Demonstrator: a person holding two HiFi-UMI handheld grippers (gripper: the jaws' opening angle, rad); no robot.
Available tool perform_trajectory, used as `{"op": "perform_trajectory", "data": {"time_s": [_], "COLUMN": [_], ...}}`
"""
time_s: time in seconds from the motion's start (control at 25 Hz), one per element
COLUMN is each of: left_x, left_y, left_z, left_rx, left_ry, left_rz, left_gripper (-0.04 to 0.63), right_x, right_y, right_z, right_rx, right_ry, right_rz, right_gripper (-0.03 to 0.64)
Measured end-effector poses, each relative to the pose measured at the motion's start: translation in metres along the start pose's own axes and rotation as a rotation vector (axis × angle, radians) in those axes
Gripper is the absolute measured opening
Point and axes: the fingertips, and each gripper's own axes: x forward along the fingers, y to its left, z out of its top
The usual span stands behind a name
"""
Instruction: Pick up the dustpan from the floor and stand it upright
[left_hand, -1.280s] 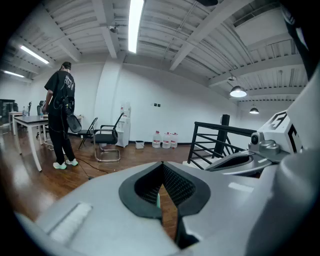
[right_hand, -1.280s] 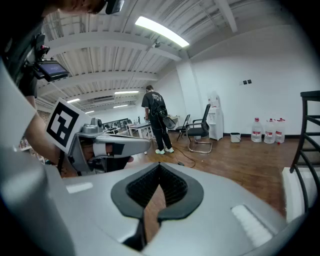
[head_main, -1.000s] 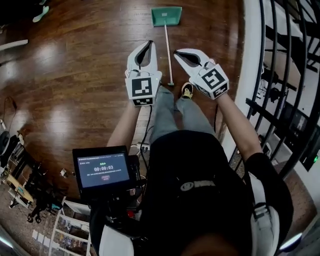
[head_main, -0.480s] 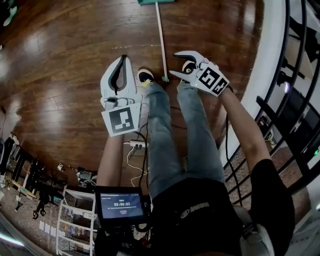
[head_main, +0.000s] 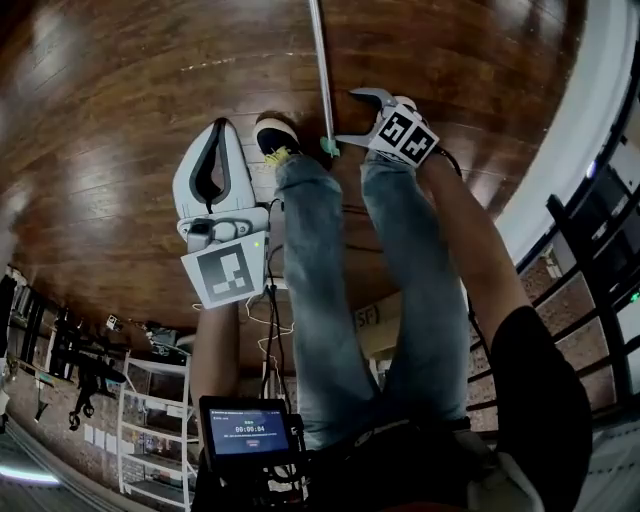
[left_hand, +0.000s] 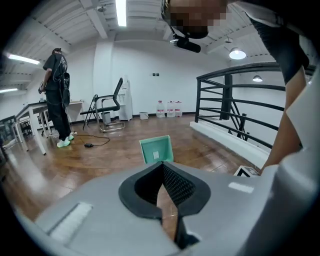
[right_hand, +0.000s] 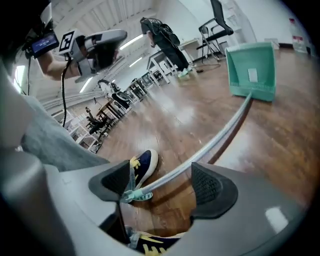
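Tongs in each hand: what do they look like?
Both the left tongs and right tongs are white shells with black textured pads, each carrying a cube of black-and-white square markers. The person wears a short black sleeve.

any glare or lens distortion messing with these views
Head view: glare patches on the wood floor, white ledge bowed by the wide lens; left gripper view: ceiling strip light blown out, dark vignette in the corners; right gripper view: dustpan handle looks curved, picture edges smeared.

A shoe (right_hand: 144, 166) sits just beside the handle (right_hand: 200, 145) tip; bare floor (right_hand: 190, 110) beyond.
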Motion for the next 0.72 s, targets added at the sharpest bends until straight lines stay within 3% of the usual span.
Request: {"op": "perform_trajectory", "data": {"time_s": [0.12, 0.24, 0.44, 0.52, 0.56, 0.6, 0.72], "left_x": [0.005, 0.001, 0.003, 0.006, 0.007, 0.006, -0.001], "left_y": [0.013, 0.019, 0.013, 0.013, 0.014, 0.016, 0.022], "left_z": [-0.014, -0.034, -0.033, -0.027, -0.026, -0.028, -0.032], "left_rx": [-0.037, -0.061, -0.079, -0.072, -0.066, -0.059, -0.069], "left_ry": [-0.026, 0.004, -0.038, -0.048, -0.045, -0.037, -0.028], "left_rz": [0.018, 0.062, 0.057, 0.043, 0.041, 0.045, 0.075], "left_gripper": [0.020, 0.019, 0.019, 0.020, 0.020, 0.020, 0.019], "right_x": [0.035, 0.054, 0.082, 0.090, 0.091, 0.091, 0.075], "right_y": [-0.006, -0.009, -0.006, -0.007, -0.008, -0.008, 0.000], "right_z": [-0.025, -0.030, -0.028, -0.027, -0.023, -0.019, 0.001], "right_rx": [0.104, 0.205, 0.460, 0.567, 0.632, 0.699, 0.840], "right_ry": [0.019, 0.002, -0.020, -0.043, -0.073, -0.106, -0.167], "right_rz": [0.021, 0.058, 0.176, 0.207, 0.234, 0.267, 0.365], "right_gripper": [0.387, 0.387, 0.365, 0.294, 0.222, 0.084, 0.061]}}
